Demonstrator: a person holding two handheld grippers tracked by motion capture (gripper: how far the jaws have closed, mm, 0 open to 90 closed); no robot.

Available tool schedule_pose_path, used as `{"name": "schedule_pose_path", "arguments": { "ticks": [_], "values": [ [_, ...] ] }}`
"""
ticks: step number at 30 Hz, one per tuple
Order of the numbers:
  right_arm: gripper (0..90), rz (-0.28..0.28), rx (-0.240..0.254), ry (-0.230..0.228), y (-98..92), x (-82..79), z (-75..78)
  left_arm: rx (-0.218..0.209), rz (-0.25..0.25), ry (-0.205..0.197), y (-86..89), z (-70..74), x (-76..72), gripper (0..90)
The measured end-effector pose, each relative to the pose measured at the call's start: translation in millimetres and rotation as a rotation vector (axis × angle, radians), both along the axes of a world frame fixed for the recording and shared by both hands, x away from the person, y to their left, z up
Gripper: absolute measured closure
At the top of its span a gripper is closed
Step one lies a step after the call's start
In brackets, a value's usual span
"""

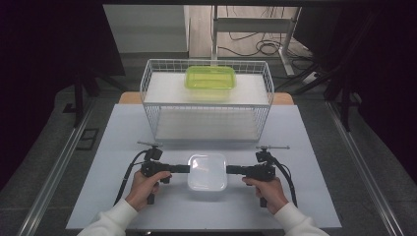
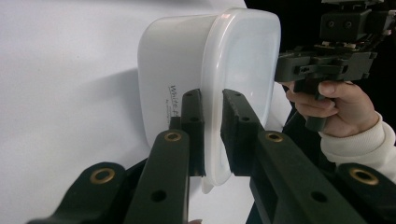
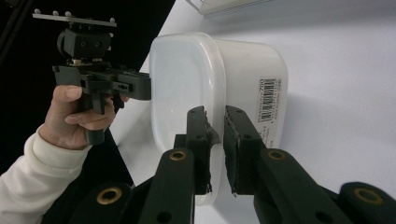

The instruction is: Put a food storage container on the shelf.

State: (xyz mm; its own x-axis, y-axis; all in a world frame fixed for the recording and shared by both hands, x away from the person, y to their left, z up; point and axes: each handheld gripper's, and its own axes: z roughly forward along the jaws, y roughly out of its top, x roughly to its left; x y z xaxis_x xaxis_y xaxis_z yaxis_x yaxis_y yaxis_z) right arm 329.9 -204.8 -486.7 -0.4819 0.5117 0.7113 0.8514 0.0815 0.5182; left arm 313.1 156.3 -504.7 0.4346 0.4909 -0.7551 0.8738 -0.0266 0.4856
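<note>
On container [image 2: 177, 70] side, "White" lettering, barcode label [image 3: 267, 106]

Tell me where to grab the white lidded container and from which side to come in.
Take the white container by its lid rim at the two short ends, coming in level from left and right. The rim juts past the rounded walls, a thin lip jaws can pinch. The left gripper and right gripper already pinch it that way, one on each end.
</note>
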Motion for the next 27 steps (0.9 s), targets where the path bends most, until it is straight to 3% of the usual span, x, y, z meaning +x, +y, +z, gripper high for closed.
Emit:
{"name": "schedule_pose_path", "arguments": {
  "ticks": [5,10,17,27],
  "values": [
    [80.2,0.005,-0.001,-0.015,-0.2,0.0,1.6,0.005,0.005,-0.024,-0.8,2.9,-1.3,80.0],
    [80.2,0.013,0.000,-0.069,-0.7,-0.4,8.0,0.024,0.006,-0.076,-2.8,12.7,-3.6,80.0],
    [80.1,0.019,-0.003,-0.115,-1.0,-1.5,16.0,0.039,0.006,-0.120,-4.1,22.3,-5.1,80.0],
    [80.1,0.028,-0.004,-0.166,0.5,1.5,28.8,0.052,0.018,-0.160,-4.3,33.6,-1.9,79.7]
  ]
}}
